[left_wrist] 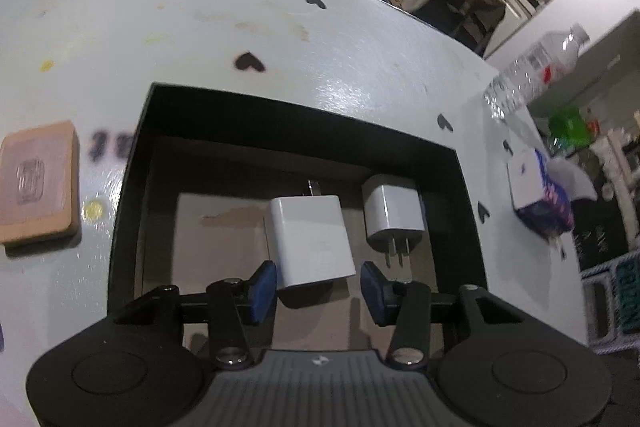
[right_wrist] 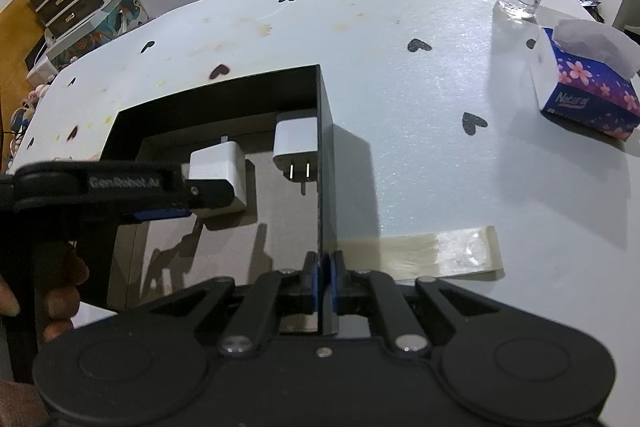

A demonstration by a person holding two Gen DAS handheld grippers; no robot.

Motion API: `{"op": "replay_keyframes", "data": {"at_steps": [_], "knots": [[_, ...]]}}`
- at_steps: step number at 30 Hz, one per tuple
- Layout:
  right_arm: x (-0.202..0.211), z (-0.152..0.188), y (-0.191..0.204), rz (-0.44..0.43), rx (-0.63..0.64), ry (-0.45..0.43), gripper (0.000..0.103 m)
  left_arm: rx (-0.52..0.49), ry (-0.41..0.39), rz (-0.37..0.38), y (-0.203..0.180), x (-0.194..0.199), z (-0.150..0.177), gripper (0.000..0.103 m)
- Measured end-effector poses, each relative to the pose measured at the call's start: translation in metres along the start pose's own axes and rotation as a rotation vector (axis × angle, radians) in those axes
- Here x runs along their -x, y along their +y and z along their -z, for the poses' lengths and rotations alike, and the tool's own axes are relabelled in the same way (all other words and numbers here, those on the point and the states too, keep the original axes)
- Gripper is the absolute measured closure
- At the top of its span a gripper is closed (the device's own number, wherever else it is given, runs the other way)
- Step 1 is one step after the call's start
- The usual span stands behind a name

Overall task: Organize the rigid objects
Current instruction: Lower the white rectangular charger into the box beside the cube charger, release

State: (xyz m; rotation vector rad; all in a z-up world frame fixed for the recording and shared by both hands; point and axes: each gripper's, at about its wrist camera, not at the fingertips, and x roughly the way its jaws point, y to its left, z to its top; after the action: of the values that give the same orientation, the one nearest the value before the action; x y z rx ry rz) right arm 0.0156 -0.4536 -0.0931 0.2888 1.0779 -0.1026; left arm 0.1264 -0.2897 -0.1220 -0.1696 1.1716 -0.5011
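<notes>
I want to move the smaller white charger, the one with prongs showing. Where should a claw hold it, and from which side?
Hold the smaller charger across its two flat white sides, coming from above. It lies flat in the black box, prongs toward the near side, close to the right wall. That gap looks tight, so grip near the prong end and avoid the thin prongs themselves.

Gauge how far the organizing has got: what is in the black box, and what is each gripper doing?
Done: two white chargers lie in the black box, the smaller charger by its wall. In hand: the left gripper has its jaws open around the larger charger; the right gripper pinches the box wall. Left: the pink block sits outside on the table.
</notes>
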Motion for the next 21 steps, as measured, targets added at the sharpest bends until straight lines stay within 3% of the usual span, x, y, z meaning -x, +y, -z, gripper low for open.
{"op": "replay_keyframes", "data": {"at_steps": [5,12,14,18,21], "knots": [[0.0,0.0,0.0,0.001,0.001,0.001,0.096,-0.087,-0.002,-0.011,-0.012,-0.009,-0.004,0.071],[0.0,0.0,0.0,0.001,0.0,0.003,0.096,-0.296,0.012,-0.048,-0.031,-0.02,-0.003,0.072],[0.0,0.0,0.0,0.002,0.0,0.003,0.096,-0.3,0.014,-0.038,-0.028,-0.02,-0.005,0.072],[-0.001,0.0,0.0,0.002,-0.002,0.004,0.096,-0.237,-0.008,0.028,-0.018,-0.012,-0.01,0.062],[-0.001,0.0,0.0,0.003,-0.004,0.005,0.096,-0.2,-0.037,0.07,-0.016,-0.006,-0.016,0.048]]}}
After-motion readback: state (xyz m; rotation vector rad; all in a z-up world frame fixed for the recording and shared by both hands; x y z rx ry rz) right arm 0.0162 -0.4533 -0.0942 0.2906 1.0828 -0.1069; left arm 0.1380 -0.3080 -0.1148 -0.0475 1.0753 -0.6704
